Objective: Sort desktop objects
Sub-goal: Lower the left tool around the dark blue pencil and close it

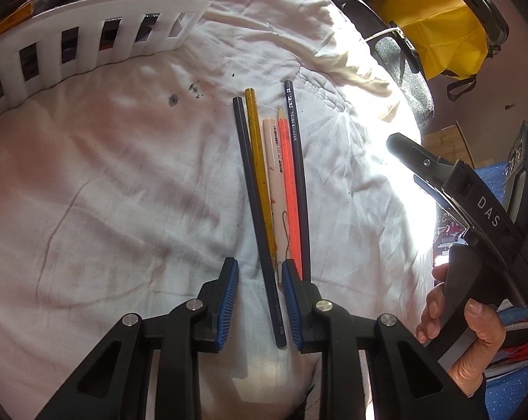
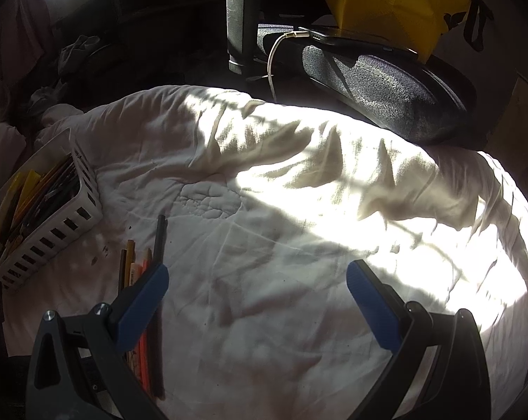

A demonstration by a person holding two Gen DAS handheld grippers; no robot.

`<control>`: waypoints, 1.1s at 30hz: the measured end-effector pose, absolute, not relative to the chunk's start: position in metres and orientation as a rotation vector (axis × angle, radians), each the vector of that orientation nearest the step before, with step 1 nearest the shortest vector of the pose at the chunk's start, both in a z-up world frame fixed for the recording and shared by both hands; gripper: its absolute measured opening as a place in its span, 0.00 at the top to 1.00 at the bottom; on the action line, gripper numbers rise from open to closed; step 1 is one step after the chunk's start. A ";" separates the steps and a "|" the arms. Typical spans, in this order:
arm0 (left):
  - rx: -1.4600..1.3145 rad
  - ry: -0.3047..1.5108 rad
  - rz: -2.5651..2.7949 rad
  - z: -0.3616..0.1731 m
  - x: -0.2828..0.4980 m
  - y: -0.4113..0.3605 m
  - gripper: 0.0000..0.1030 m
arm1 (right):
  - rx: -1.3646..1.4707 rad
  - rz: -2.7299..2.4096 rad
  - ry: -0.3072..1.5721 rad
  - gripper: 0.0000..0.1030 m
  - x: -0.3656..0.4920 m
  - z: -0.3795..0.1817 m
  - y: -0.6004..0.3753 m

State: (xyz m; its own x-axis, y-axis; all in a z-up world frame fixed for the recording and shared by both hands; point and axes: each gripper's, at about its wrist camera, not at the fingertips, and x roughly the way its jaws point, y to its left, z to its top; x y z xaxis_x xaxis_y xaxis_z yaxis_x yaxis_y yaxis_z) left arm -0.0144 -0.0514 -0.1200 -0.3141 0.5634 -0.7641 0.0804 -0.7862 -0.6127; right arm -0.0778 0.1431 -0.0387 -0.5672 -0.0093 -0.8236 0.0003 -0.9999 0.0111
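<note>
Left gripper point(image 1: 258, 301) fingers straddle 1 dark pencil point(image 1: 260, 224) – not clamped; right gripper point(image 2: 257, 301) fingers spread.

Five pencils point(image 1: 274, 189) lie side by side near the white basket point(image 1: 89, 35).

White quilted cloth point(image 1: 124, 192) under five pencils point(image 1: 277, 182) and white basket point(image 1: 89, 35).

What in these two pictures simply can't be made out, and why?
- Near ends of the pencils: left wrist view, hidden behind the left gripper.
- Contents of the white basket: cut off by the top edge there; dark and small in the right wrist view.
- Print on the white pencil: too blurred to read.
- Cloth detail: washed out by sunlight, right wrist view.
- Right gripper: open, holds nothing.
</note>
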 end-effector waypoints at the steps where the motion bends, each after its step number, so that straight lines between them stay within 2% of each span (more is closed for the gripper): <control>1: -1.614 -0.825 2.166 -0.121 -0.015 -0.052 0.80 | 1.459 -2.776 -0.017 0.00 -0.078 -0.039 0.143; 15: -1.632 -0.807 2.112 -0.125 -0.019 -0.053 0.81 | 1.439 -2.777 -0.025 0.00 -0.077 -0.036 0.142; 20: -1.628 -0.740 2.140 -0.122 -0.019 -0.048 0.81 | 1.443 -2.775 -0.030 0.00 -0.077 -0.036 0.142; 33: -1.626 -0.707 2.188 -0.119 -0.019 -0.048 0.91 | 1.449 -2.767 -0.042 0.00 -0.077 -0.038 0.143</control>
